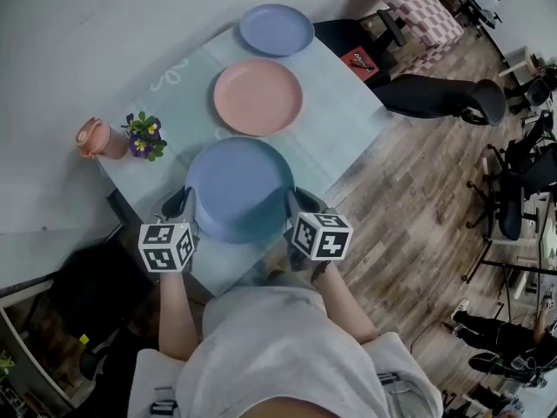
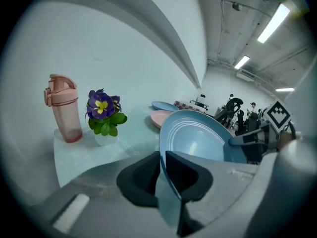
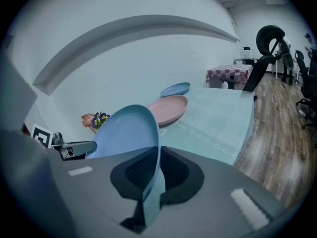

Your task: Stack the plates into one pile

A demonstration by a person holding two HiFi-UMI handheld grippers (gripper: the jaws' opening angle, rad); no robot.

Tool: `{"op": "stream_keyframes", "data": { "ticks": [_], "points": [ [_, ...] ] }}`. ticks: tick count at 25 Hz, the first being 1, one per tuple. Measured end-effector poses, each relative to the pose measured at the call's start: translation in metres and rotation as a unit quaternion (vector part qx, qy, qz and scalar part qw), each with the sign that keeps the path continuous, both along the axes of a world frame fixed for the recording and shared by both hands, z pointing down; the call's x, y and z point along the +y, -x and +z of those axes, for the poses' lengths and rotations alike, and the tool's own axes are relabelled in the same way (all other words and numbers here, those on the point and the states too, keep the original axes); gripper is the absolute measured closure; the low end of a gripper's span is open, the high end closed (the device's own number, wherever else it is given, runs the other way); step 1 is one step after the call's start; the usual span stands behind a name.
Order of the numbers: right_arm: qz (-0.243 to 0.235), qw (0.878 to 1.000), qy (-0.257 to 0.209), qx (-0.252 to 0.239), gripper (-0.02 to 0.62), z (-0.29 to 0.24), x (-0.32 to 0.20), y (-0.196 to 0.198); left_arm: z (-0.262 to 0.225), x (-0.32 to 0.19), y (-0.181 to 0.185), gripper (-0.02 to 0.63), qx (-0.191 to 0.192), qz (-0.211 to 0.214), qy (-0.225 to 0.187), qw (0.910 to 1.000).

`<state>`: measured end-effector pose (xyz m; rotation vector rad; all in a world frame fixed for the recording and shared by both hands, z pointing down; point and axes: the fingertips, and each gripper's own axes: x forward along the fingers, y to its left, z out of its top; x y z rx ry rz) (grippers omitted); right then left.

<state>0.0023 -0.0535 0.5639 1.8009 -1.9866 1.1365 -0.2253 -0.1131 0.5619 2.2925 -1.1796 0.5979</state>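
Blue plastic or glazed ware, the large blue plate (image 1: pixel 239 185) sits at the near end of the table (image 1: pixel 348 103), and we have it by two opposite edges; the left gripper (image 2: pixel 162 175) is clamped on its left rim and the right gripper (image 3: pixel 151 175) on its right rim, each pair of jaws narrowed down until the dark pads press the thin lip from above and below. We judge that we take it from both sides because it is the widest of the three and a single pinch at one edge would let it tip; whether it is already clear of the table we cannot tell.

Beyond it the pink plate (image 1: pixel 258 96) lies flat mid-table, and the small blue plate (image 1: pixel 277 30) lies flat at the far end, apart from the pink one; nothing is stacked yet, so the task seems to be at its first step.

At the table's left edge the pink bottle (image 1: pixel 94 138) and the potted flowers (image 1: pixel 144 136) stand just beside each other, near our left gripper; we judge they need watching as the plate travels.
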Motion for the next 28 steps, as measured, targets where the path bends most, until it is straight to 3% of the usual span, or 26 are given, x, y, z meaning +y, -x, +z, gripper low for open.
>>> {"op": "stream_keyframes", "data": {
  "ticks": [10, 15, 28],
  "points": [
    [0.007, 0.999, -0.045, 0.018, 0.577, -0.033, -0.009, -0.014, -0.038, -0.013, -0.014, 0.568, 0.037, 0.008, -0.04, 0.9985],
    [0.0, 0.998, -0.066, 0.015, 0.577, -0.045, -0.02, -0.028, -0.058, -0.021, -0.028, 0.568, 0.037, 0.004, -0.057, 0.9977],
    [-0.082, 0.993, -0.088, -0.002, 0.577, -0.072, -0.082, -0.091, -0.091, -0.042, -0.085, 0.566, 0.017, -0.07, -0.081, 0.994]
  ]
}}
